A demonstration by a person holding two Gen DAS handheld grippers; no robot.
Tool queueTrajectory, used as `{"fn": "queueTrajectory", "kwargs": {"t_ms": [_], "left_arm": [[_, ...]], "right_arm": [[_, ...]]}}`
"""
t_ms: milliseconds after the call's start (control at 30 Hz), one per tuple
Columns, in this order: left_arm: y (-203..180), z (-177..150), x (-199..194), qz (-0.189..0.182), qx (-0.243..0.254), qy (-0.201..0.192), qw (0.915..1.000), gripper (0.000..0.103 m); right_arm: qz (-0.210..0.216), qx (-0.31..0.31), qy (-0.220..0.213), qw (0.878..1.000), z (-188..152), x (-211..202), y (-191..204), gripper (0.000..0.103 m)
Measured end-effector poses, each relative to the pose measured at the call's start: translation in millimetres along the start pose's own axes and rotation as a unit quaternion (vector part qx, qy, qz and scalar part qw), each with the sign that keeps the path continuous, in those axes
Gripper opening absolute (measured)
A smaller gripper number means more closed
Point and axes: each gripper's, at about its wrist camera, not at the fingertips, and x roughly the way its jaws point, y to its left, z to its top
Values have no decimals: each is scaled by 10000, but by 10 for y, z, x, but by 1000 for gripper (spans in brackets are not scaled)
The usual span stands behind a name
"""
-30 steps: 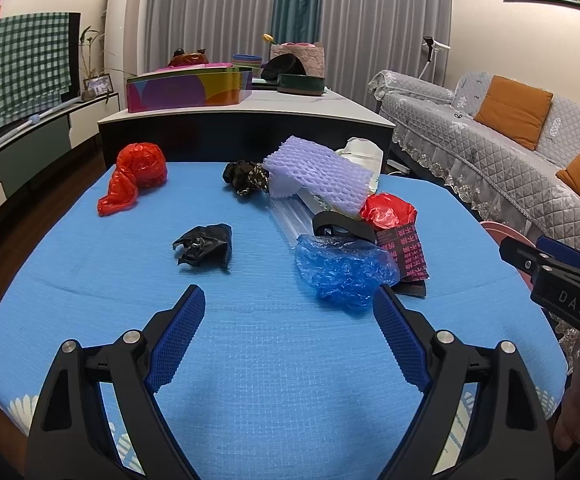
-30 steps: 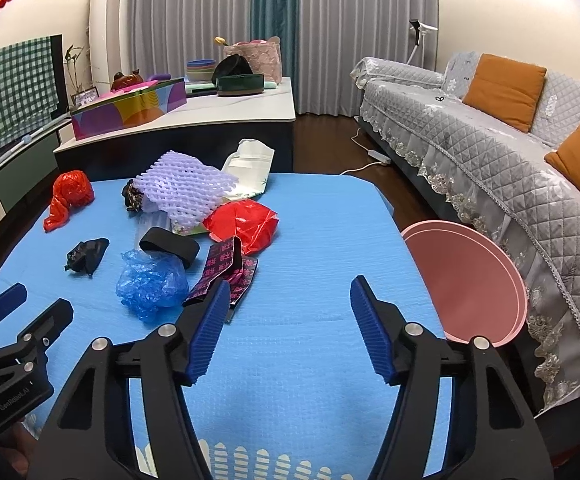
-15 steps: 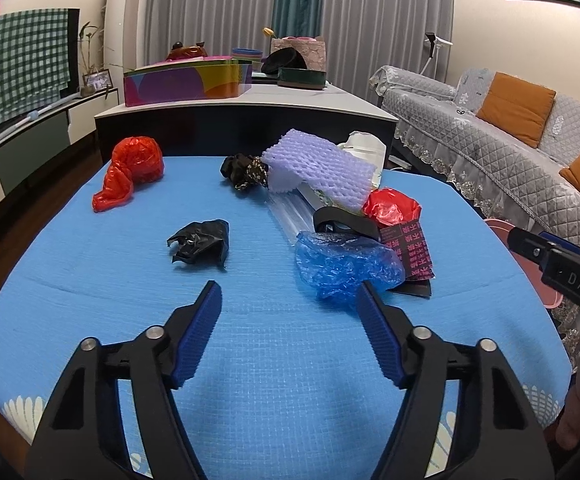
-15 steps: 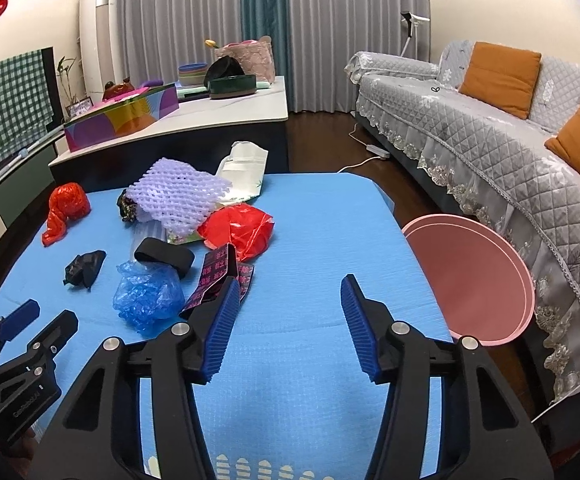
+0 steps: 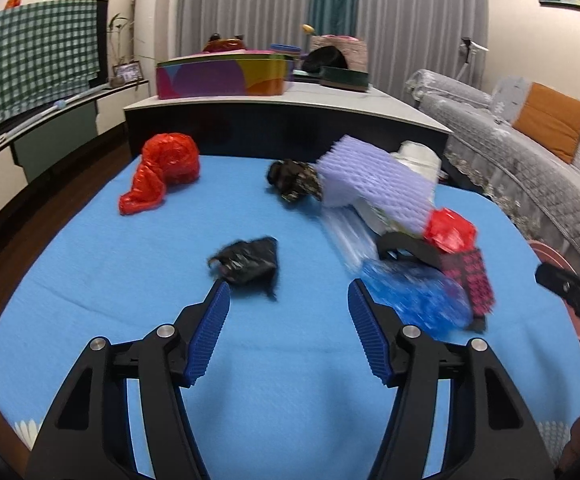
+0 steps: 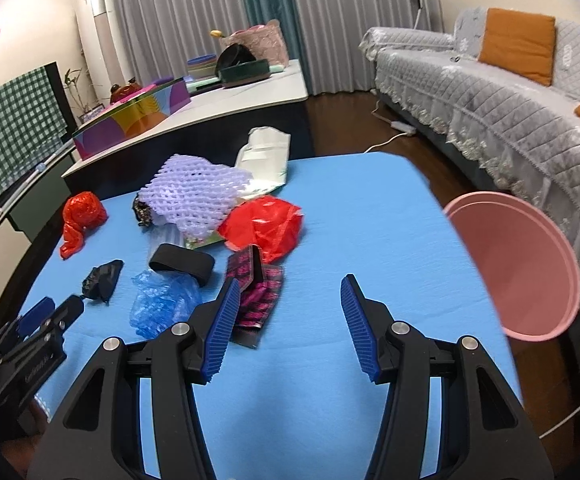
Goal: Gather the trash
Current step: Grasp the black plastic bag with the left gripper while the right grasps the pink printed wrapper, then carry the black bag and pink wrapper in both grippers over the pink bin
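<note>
A blue table [image 6: 370, 216] stands in a living room beside a gray sofa [image 6: 490, 120]. Trash lies on it: a red bag [image 5: 161, 168], a black bag [image 5: 249, 264], purple foam [image 6: 193, 196]. A pink bin [image 6: 522, 264] waits beside the table. The left gripper [image 5: 290, 300] and right gripper [image 6: 287, 284] are both spread apart, holding nothing.

Blue table [image 6: 370, 216]: red bags [image 5: 161, 172], black bag [image 5: 249, 264], foam net [image 6: 193, 196].

We find no text that we can read. The black body of the left gripper [image 6: 25, 354], low and to the left of the blue crumpled plastic bag [image 6: 161, 300], carries pale lettering too blurred and small for us to make out.
</note>
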Motion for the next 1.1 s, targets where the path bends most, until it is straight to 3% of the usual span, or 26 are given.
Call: {"fn": "queueTrajectory", "kwargs": {"t_ms": [233,567,633,767,867,933,1100], "left_arm": [[115,138,278,243,-65,130,9996,60],[230,192,607,419,-320,652,9965,60],[233,187,643,419,-335,712,9960,60],[230,184,708,370,-338,837,9952,46],[194,187,704,396,-280,808,9955,44],[165,188,681,392,-214,745,9962,37],[128,183,646,407,-126,687,9967,35]], "right_arm": [[245,27,292,9993,38,300,99,53],[398,-79,729,9965,-22,555,237,52],[399,-96,772,9962,-29,588,242,47],[479,-41,935,9945,-45,647,240,27],[535,-126,929,9942,-59,636,269,17],[562,-185,904,9941,-68,612,278,14],[571,-257,759,9951,-31,506,248,6]]}}
